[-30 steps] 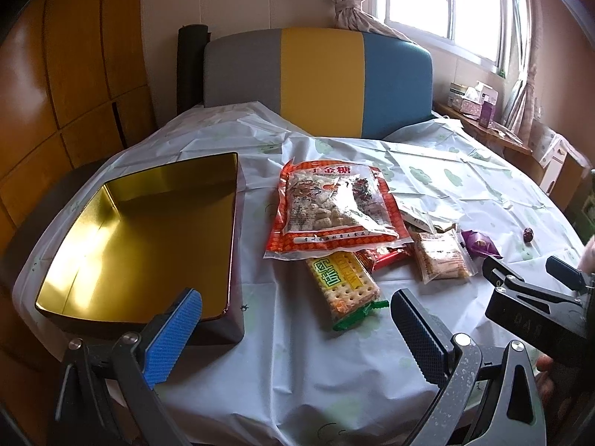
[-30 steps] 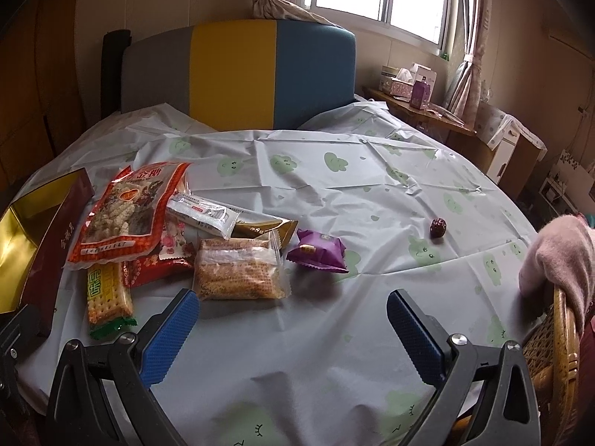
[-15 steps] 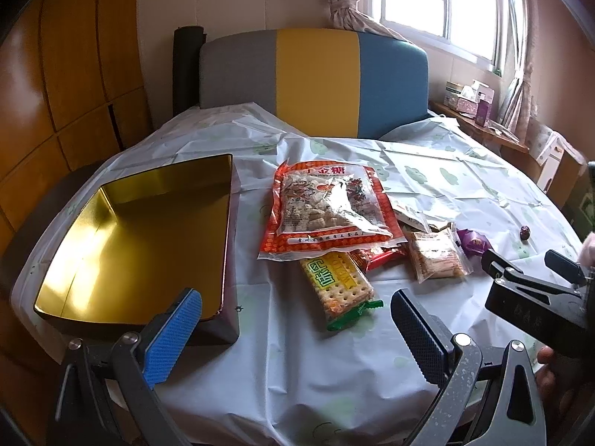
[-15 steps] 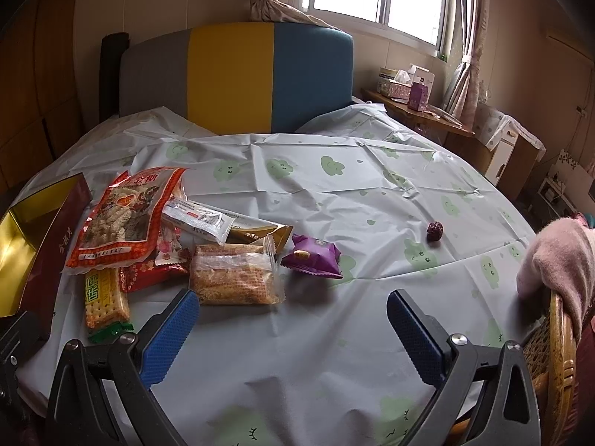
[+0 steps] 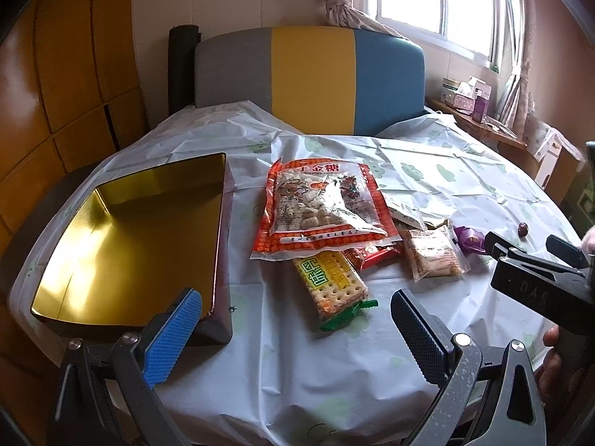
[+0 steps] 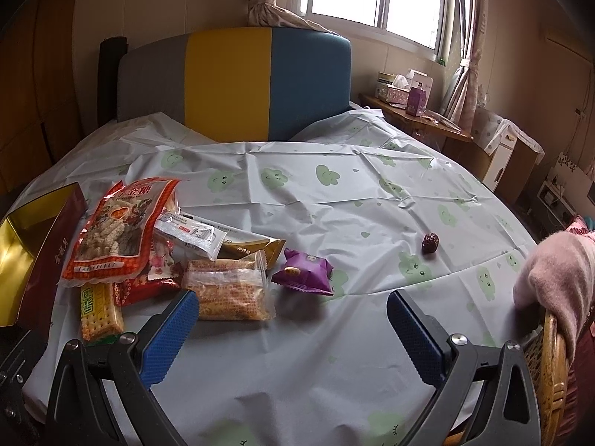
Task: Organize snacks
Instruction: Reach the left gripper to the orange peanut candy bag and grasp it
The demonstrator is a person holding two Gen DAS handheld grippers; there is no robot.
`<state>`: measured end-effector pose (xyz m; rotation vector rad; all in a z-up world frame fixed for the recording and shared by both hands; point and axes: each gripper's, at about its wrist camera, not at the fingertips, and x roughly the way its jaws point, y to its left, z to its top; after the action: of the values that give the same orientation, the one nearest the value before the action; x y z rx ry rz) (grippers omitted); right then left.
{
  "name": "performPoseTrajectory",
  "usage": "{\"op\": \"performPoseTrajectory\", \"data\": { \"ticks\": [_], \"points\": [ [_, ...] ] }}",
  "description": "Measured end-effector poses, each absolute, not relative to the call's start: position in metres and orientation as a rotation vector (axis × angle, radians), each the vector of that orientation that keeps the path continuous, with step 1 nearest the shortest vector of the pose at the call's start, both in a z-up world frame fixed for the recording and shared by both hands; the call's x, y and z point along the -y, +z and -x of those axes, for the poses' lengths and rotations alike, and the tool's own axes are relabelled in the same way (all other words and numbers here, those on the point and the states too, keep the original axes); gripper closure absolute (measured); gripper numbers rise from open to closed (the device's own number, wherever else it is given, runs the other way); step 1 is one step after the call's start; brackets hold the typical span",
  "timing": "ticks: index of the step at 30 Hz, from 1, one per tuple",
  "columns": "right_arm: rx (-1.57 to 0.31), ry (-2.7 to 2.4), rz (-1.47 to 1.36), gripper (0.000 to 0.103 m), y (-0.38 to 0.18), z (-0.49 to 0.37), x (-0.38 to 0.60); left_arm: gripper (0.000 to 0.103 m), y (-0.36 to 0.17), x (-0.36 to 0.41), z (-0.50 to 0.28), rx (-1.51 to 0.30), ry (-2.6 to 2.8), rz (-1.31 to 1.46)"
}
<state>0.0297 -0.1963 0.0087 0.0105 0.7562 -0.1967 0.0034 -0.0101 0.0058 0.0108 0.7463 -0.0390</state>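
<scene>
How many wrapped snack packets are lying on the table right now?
7: big red bag, cracker pack under its near edge, small red packet, white sachet, gold packet, clear cake pack, purple packet rightmost. More may hide beneath.

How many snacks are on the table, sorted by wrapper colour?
Red packets: 2 (big bag, small packet)
Yellow cracker pack: 1
Clear-wrapped cake: 1
White sachet: 1
Gold packet: 1
Purple packet: 1
Loose dark date: 1
Total: 8
</scene>
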Motion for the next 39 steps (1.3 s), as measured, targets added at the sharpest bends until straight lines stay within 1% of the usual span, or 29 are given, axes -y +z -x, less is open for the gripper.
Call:
{"op": "performPoseTrajectory", "data": {
  "ticks": [10, 13, 15, 17, 22, 26, 29, 30, 31, 33, 35, 36, 39],
  "points": [
    [-0.77, -0.17, -0.007, 0.0, 0.013, -0.038, 0.204, 0.001, 0.003, 0.011, -0.005, -0.761, -0.093, 0.007],
    [-0.809, -0.098, -0.03, 0.0, 0.019, -0.051, 0.213, 0.001, 0.001, 0.009, -0.008, -0.786, -0.159, 0.057],
    [-0.851, -0.015, -0.021, 0.003, 0.022, -0.064, 0.218, 0.0, 0.0, 0.009, -0.01, -0.803, -0.178, 0.085],
    [-0.901, 0.097, -0.007, 0.003, 0.024, -0.079, 0.221, 0.0, 0.0, 0.01, -0.013, -0.822, -0.192, 0.087],
    [-0.951, 0.206, 0.143, 0.004, 0.013, -0.114, 0.215, 0.001, 0.006, 0.007, -0.021, -0.82, -0.227, 0.111],
    [-0.975, 0.226, 0.113, 0.006, -0.004, -0.135, 0.223, 0.002, 0.01, 0.005, -0.038, -0.844, -0.249, 0.121],
    [-1.031, 0.183, 0.085, 0.015, -0.016, -0.147, 0.231, 0.01, 0.016, 0.008, -0.055, -0.854, -0.291, 0.124],
    [-1.041, 0.182, 0.074, 0.015, -0.018, -0.149, 0.234, 0.014, 0.017, 0.009, -0.064, -0.86, -0.296, 0.118],
    [-1.046, 0.178, 0.07, 0.015, -0.017, -0.149, 0.235, 0.021, 0.018, 0.01, -0.072, -0.867, -0.304, 0.124],
    [-1.039, 0.167, 0.064, 0.015, -0.015, -0.148, 0.238, 0.031, 0.018, 0.01, -0.089, -0.894, -0.333, 0.141],
    [-1.033, 0.164, 0.047, 0.015, -0.013, -0.147, 0.241, 0.031, 0.014, 0.011, -0.11, -0.939, -0.349, 0.147],
    [-1.029, 0.165, 0.035, 0.015, -0.011, -0.147, 0.243, 0.029, 0.012, 0.011, -0.118, -0.953, -0.338, 0.149],
    [-1.016, 0.16, 0.015, 0.015, -0.007, -0.149, 0.247, 0.016, 0.006, 0.003, -0.146, -0.99, -0.28, 0.163]
  ]
}}
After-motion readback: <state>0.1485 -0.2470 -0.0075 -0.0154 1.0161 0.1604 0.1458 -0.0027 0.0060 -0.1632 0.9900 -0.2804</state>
